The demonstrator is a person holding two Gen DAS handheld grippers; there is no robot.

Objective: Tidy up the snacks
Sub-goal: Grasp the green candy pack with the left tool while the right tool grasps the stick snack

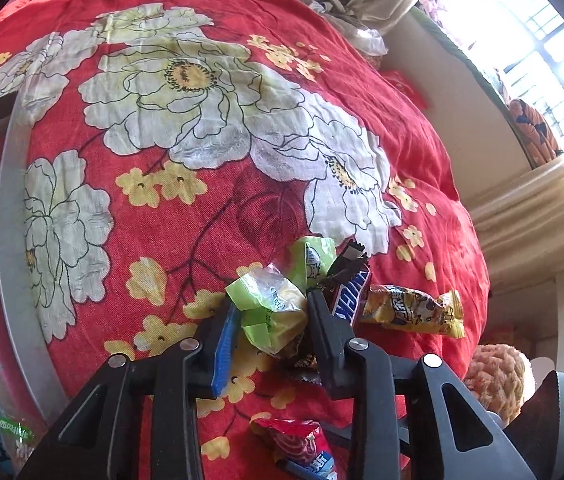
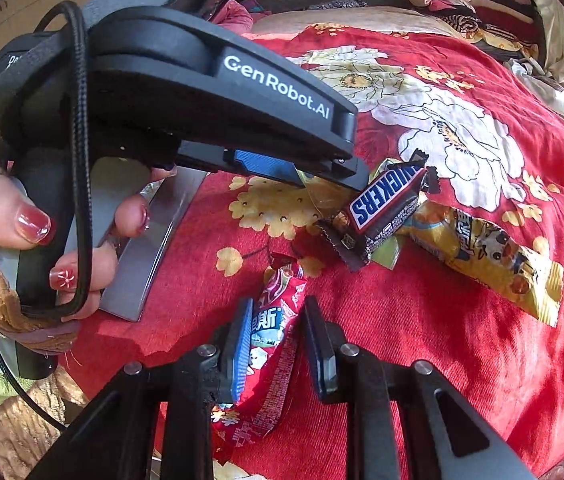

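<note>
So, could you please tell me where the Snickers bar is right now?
The Snickers bar lies on the red floral blanket, between the green packets at the left gripper and the yellow snack bag.

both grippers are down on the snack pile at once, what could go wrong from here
1. The left gripper straddles a green packet that lies against the Snickers bar; lifting it could drag or flip the bar.
2. The right gripper has its fingers either side of the red packet, close beneath the left one, so the two might collide.
3. The bedspread looks soft and wrinkled, so fingertips may snag the cloth.
</note>
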